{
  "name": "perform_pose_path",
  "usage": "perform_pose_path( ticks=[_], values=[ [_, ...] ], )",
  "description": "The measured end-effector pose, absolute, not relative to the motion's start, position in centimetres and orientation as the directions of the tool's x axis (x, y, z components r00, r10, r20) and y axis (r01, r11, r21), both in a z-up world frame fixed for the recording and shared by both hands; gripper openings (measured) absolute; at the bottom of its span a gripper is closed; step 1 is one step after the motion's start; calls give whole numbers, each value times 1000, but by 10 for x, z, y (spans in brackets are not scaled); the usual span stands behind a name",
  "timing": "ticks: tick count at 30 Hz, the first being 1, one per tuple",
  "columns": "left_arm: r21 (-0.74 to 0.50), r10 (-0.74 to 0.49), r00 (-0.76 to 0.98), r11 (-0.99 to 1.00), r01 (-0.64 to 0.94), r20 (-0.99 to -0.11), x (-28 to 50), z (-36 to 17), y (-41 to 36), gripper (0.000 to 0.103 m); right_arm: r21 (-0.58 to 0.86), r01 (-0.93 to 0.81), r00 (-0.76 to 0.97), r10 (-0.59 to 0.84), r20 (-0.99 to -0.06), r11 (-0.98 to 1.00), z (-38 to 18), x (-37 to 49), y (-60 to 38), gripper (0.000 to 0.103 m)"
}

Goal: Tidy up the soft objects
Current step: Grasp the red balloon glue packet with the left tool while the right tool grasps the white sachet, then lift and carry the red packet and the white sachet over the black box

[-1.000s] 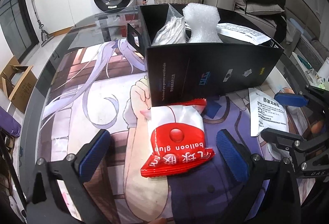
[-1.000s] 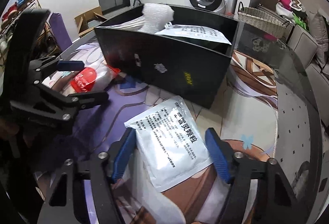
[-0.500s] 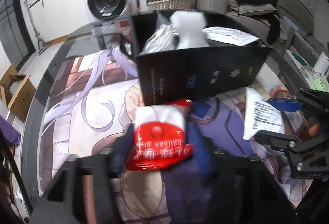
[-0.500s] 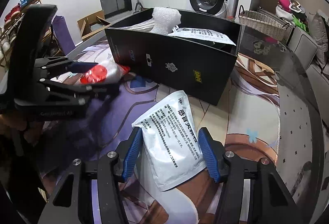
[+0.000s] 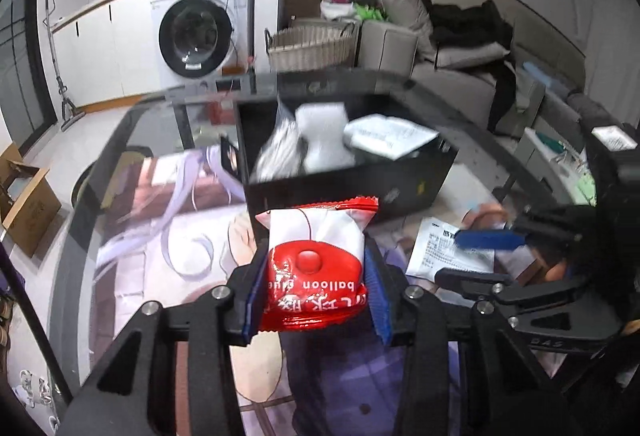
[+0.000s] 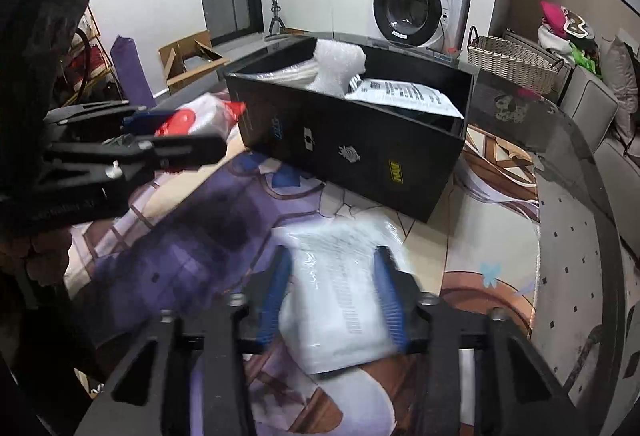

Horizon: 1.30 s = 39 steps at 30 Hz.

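Left gripper (image 5: 314,294) clamped across the lower half of the red-and-white balloon glue packet (image 5: 316,264), blue pads pressing both side edges so that the puffy bag bulges between them. Held clear of the printed table mat (image 5: 160,236), just near of the black storage box (image 6: 360,151), presumably for a drop over its near wall. Already in the box: a clear plastic bag, a wad of bubble wrap (image 5: 324,139) and a flat white sachet (room left toward the right end).

Right gripper (image 6: 332,300) closing, jaws astride the white medicine sachet (image 6: 340,288) lying flat on the mat near the box's right corner. Pads at its long edges, though too blurred to tell whether pressing yet. Flat and limp, so likely to buckle once squeezed.
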<state>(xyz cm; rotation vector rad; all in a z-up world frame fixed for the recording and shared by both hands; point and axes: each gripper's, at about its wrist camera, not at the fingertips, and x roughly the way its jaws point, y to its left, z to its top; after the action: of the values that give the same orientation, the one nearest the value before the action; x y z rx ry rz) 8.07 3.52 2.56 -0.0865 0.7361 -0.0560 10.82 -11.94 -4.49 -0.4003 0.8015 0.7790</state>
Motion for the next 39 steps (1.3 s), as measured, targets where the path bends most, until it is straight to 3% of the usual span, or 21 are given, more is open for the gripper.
perform_pose_path(
  ticks=[4, 8, 14, 17, 21, 25, 34, 39],
  values=[
    [-117, -93, 760, 993, 22, -643, 78, 36, 36, 42, -59, -747, 456, 447, -770, 662, -45, 105, -123, 39],
    [-111, -87, 757, 994, 19, -648, 79, 34, 35, 42, -91, -736, 474, 414, -777, 671, -46, 108, -132, 62],
    [-113, -90, 747, 993, 19, -659, 80, 28, 33, 42, -86, -736, 460, 402, -792, 672, -55, 125, -140, 81],
    [-112, -93, 745, 993, 25, -660, 82, 28, 31, 43, -49, -752, 414, 413, -811, 658, -63, 133, -136, 84],
    [-115, -97, 743, 993, 27, -662, 83, 26, 31, 43, -39, -764, 407, 435, -803, 644, -65, 138, -134, 82],
    [-115, -96, 743, 993, 26, -662, 82, 26, 31, 43, -39, -773, 401, 441, -803, 633, -62, 133, -132, 57],
    [-121, -89, 750, 993, 12, -655, 82, 26, 35, 43, -31, -777, 410, 468, -783, 629, -61, 114, -127, 35],
    [-121, -89, 754, 993, 12, -651, 82, 26, 35, 43, -12, -794, 392, 496, -775, 608, -61, 108, -124, 33]
  ],
)
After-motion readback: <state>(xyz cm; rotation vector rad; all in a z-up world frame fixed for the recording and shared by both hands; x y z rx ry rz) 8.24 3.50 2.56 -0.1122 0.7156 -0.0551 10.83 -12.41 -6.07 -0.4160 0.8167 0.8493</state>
